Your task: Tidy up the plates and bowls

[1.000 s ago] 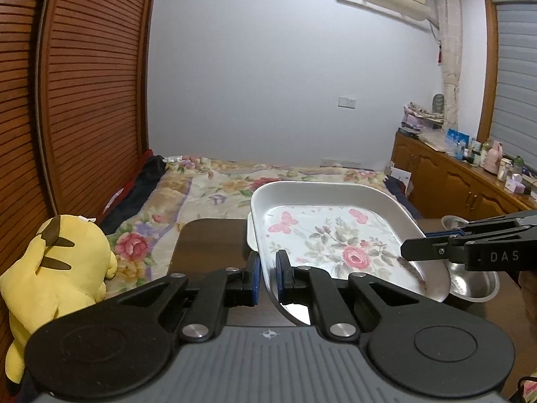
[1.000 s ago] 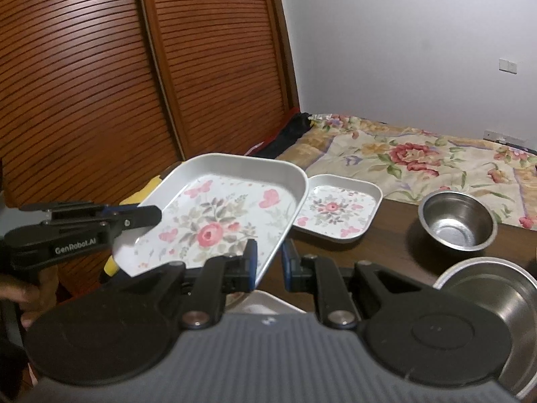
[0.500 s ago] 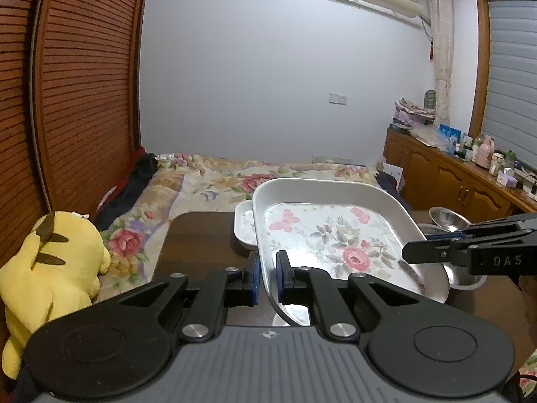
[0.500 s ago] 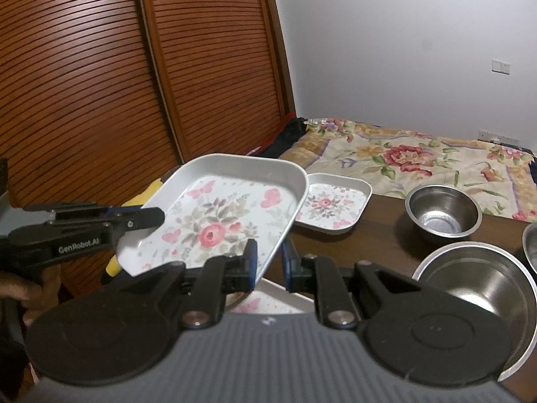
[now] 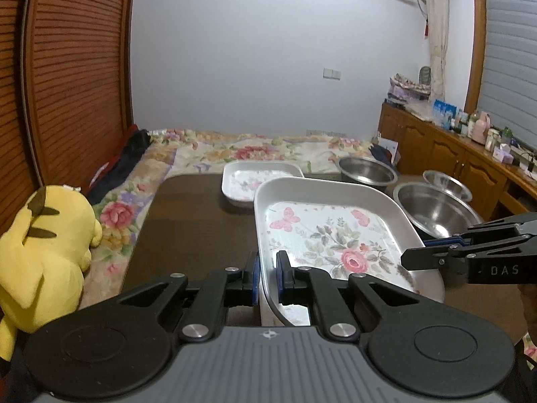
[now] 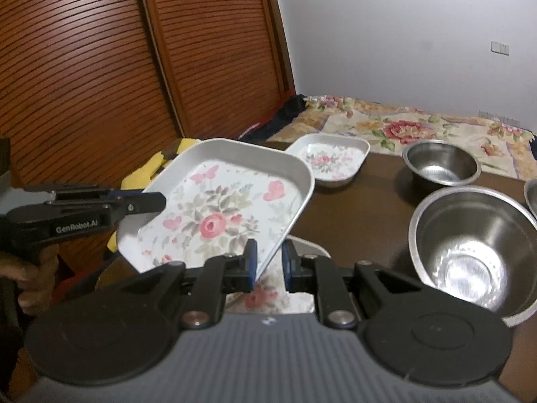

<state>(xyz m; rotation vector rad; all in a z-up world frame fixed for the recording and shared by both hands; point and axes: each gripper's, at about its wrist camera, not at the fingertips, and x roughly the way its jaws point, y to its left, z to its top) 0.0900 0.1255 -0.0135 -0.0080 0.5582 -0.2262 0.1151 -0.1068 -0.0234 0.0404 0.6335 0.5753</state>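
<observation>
Nearest to each camera, the left claw (image 5: 266,277) is clenched on the near rim of the large floral tray (image 5: 335,235), and the right claw (image 6: 268,262) grips the rim on the opposite side. The tray hangs between them above the dark wooden surface (image 5: 188,221), tilted, its left side higher in the right wrist view.

Directly beneath it, partly hidden, lies a second floral tray (image 6: 268,297) flat on the surface. This is probably the stacking target.

Beyond the held tray, to its right, stands a large steel bowl (image 6: 473,252). Farther back sit a small floral tray (image 6: 329,161) and a smaller steel bowl (image 6: 439,164). A third steel bowl (image 5: 446,184) shows past the large one in the left wrist view. A floral bed (image 5: 255,151) lies behind the surface, with a yellow plush toy (image 5: 43,262) at its left.

Risk: each grip bears only on a thin rim. Uneven lowering could twist the tray out of one claw. A tilted descent may land a corner first and skew the stack. Drift to the right could strike the large bowl.
</observation>
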